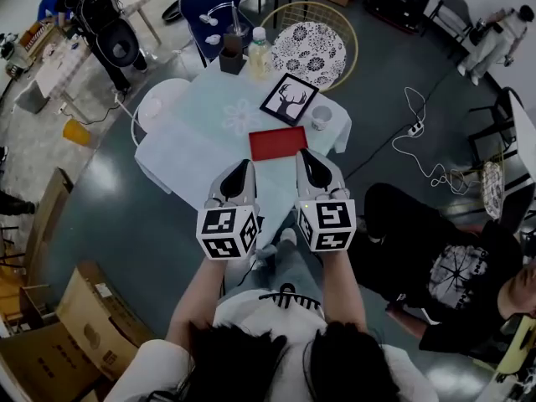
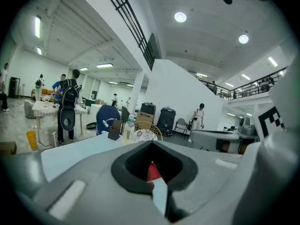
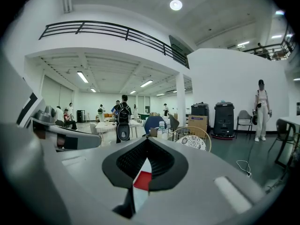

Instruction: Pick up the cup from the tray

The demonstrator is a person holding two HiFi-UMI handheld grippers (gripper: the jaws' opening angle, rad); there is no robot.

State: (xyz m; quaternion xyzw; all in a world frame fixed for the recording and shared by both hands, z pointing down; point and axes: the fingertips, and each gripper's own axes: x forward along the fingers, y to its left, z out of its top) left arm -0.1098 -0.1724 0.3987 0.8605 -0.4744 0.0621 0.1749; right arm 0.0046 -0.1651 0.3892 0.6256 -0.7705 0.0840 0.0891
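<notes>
Head view: the small white cup (image 1: pixel 321 118) stands just beside the flat red tray (image 1: pixel 278 143), ahead of the left gripper (image 1: pixel 244 166) and right gripper (image 1: pixel 306 156). Left gripper view: jaws together, empty. Right gripper view: jaws together, empty.

Table (image 1: pixel 191 134) with tray (image 1: pixel 278 143), cup (image 1: pixel 321 118), picture (image 1: pixel 289 99)

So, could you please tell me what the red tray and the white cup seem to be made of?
The red tray looks flat, matte and evenly red, so probably plastic, though that is unsure. The white cup looks smooth and opaque, perhaps ceramic or paper; it is too small to tell.
</notes>
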